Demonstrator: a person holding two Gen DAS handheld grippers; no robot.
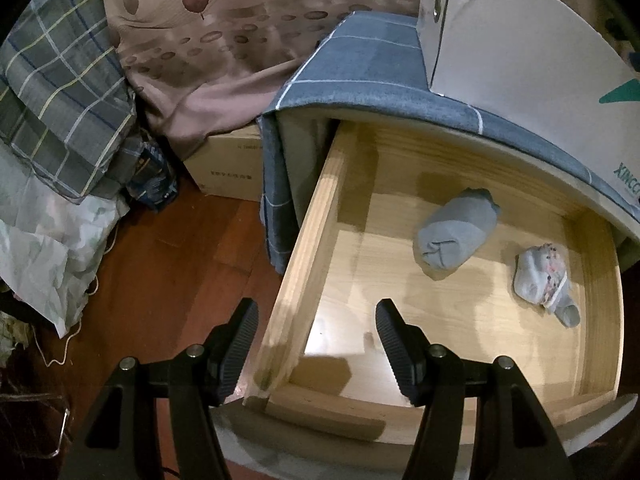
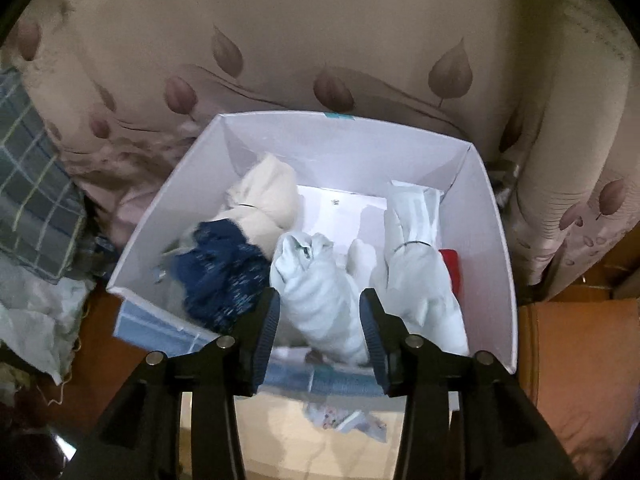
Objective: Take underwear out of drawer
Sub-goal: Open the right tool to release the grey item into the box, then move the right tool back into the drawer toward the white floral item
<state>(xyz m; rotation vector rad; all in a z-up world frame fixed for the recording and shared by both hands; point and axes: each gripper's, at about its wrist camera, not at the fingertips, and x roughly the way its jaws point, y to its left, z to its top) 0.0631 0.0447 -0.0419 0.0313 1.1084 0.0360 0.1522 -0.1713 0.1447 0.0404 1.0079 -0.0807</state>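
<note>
Wooden drawer (image 1: 308, 216) under empty, wide-open left tool (image 1: 316, 336), rolled underwear (image 1: 456, 232) beyond; right tool (image 2: 320, 312) part-open astride pale roll (image 2: 320, 292).

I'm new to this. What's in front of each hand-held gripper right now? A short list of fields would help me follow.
drawer: wooden drawer pulled open
left in drawer: grey-blue roll; patterned pale bundle
white box: open-topped, on the blue-cloth-covered cabinet, holds rolled garments
in box: pale blue roll, navy bundle, cream bundle
left hand-held gripper: open, empty, over the drawer's side wall
right hand-held gripper: over the box, pale blue roll between its fingers; grip unclear
</note>
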